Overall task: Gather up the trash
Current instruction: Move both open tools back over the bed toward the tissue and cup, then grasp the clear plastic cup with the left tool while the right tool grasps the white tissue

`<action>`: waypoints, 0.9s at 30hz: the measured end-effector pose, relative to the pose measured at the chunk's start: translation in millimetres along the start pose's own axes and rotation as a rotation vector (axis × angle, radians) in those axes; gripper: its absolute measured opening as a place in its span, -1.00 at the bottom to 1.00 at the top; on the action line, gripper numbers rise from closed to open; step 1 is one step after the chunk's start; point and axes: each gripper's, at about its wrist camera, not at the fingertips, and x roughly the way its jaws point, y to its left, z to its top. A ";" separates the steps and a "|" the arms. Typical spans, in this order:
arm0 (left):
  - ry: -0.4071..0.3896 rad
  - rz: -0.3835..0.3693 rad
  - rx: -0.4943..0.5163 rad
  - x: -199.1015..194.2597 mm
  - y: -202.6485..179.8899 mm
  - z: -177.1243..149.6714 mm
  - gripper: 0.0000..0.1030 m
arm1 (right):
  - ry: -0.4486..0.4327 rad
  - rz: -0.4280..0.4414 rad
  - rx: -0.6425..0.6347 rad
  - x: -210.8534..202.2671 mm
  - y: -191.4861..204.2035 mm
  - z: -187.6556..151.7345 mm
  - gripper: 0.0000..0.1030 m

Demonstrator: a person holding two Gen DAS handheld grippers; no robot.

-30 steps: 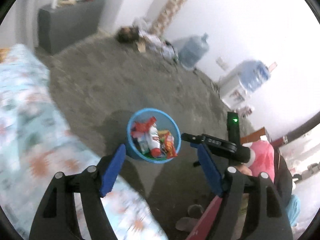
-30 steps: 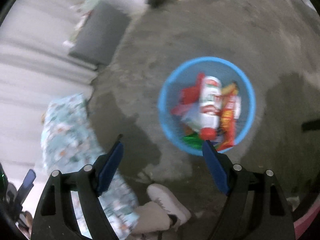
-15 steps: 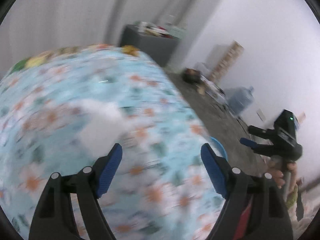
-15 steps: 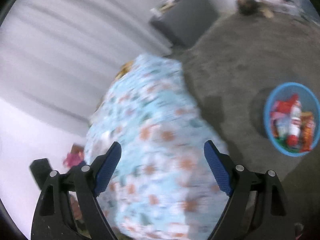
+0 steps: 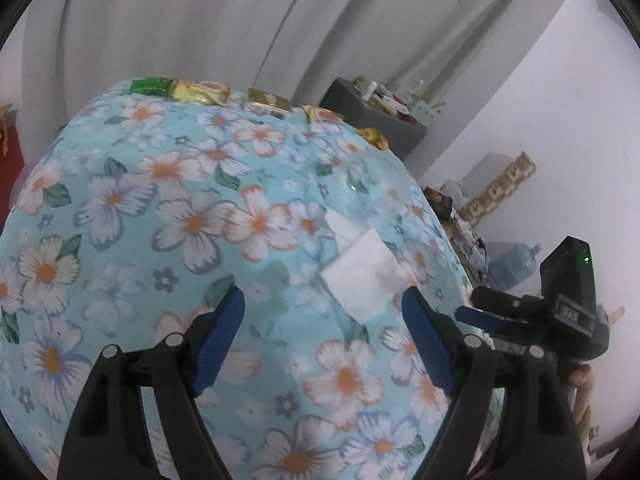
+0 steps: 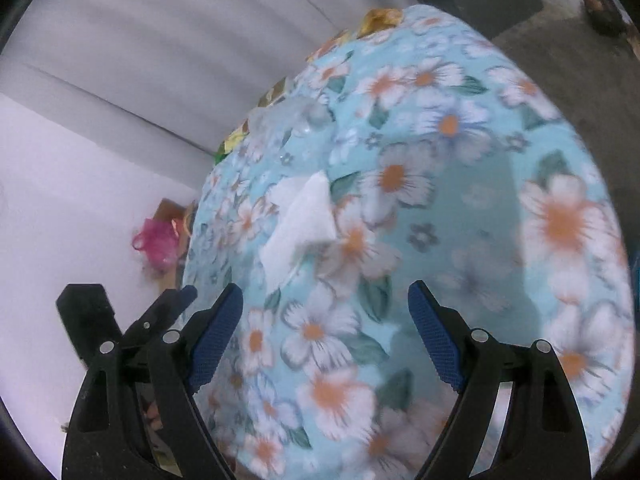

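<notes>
A white crumpled tissue [image 5: 362,276] lies on the blue flowered tablecloth [image 5: 160,220]; it also shows in the right wrist view [image 6: 300,220]. A clear plastic piece [image 5: 360,184] lies just beyond it. Several gold and green wrappers [image 5: 200,90] line the table's far edge. My left gripper [image 5: 324,336] is open and empty, just short of the tissue. My right gripper [image 6: 324,340] is open and empty over the cloth, with the tissue ahead to its left. The right gripper [image 5: 476,316] shows at the right of the left wrist view.
Grey curtains [image 5: 200,20] hang behind the table. A dark grey cabinet [image 5: 372,116] with small items stands at the back right. A water jug [image 5: 512,264] and clutter sit on the floor by the white wall. A pink bag [image 6: 154,242] lies on the floor at the left.
Both grippers have swung up from the blue trash basket on the floor to the flowered table. The basket has left both views. The tissue now lies ahead of both grippers.
</notes>
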 end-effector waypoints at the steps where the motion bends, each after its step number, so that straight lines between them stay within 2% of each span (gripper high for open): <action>1: -0.011 0.000 -0.011 0.2 3.7 2.6 0.52 | -0.002 -0.004 -0.001 2.2 3.4 0.9 0.56; 6: -0.052 -0.010 -0.019 9.9 9.7 24.7 0.51 | 0.015 -0.025 0.010 28.9 6.3 11.6 0.38; 9: -0.068 -0.030 0.014 21.6 5.1 48.1 0.37 | 0.007 -0.036 0.019 40.4 5.3 18.3 0.32; 13: -0.036 -0.045 0.056 53.5 -0.9 76.9 0.21 | -0.024 -0.023 0.039 56.8 5.1 27.8 0.24; 16: 0.014 -0.024 0.111 88.4 -6.6 91.0 0.11 | -0.028 -0.013 0.035 64.3 7.8 30.5 0.14; 19: 0.045 0.010 0.142 117.4 -7.6 97.7 -0.01 | -0.022 -0.023 0.003 75.4 14.8 30.6 -0.03; 21: 0.064 0.020 0.148 132.8 -7.5 99.8 -0.08 | -0.024 -0.042 -0.020 81.9 18.5 31.1 -0.24; 22: 0.075 0.019 0.149 140.3 -7.7 100.4 -0.13 | -0.029 -0.050 -0.023 84.5 19.1 31.4 -0.29; 24: 0.088 0.013 0.149 150.8 -7.3 100.4 -0.22 | -0.031 -0.062 -0.025 87.0 18.4 31.9 -0.56; 27: 0.098 0.004 0.145 163.2 -8.1 101.1 -0.40 | -0.034 -0.062 -0.014 89.9 13.9 32.1 -0.78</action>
